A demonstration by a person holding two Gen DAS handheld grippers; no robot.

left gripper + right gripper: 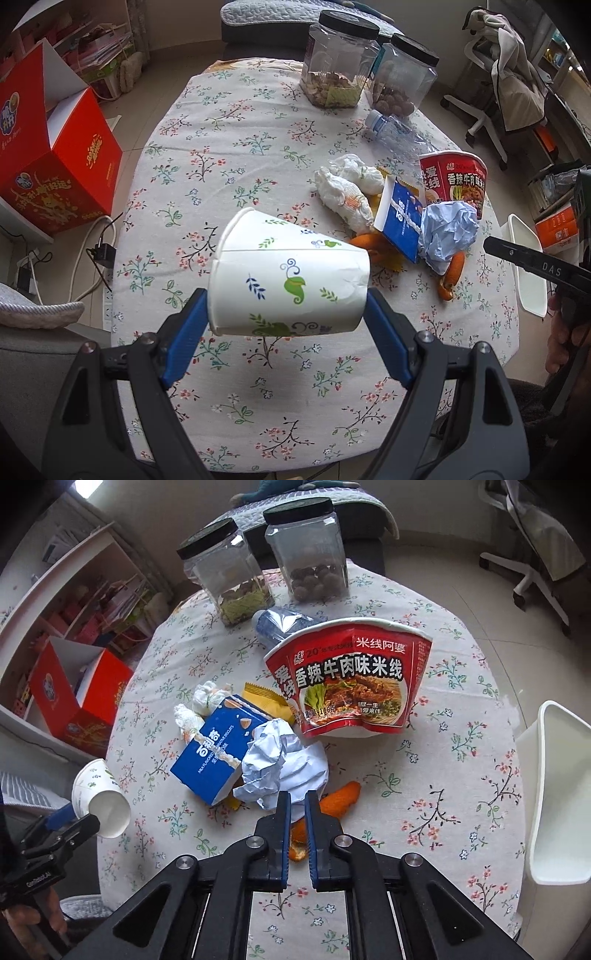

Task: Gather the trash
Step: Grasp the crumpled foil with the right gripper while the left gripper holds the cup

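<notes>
Crumpled paper [282, 766] seemingly pinched at hand-held gripper [297, 799] tips.

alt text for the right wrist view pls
The right gripper pinches the near edge of a crumpled pale paper ball in a trash pile on a floral tablecloth, beside a blue biscuit box, orange peel and a red noodle cup.

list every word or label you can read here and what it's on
"香辣牛肉味米线" and "米线阿婆": red noodle cup.
"百利奇": blue biscuit box; its small English line is too blurred.
"DAS": right gripper finger.
"GenRobot.AI", roughly: left gripper body.
Red carton: print unreadable.
</notes>
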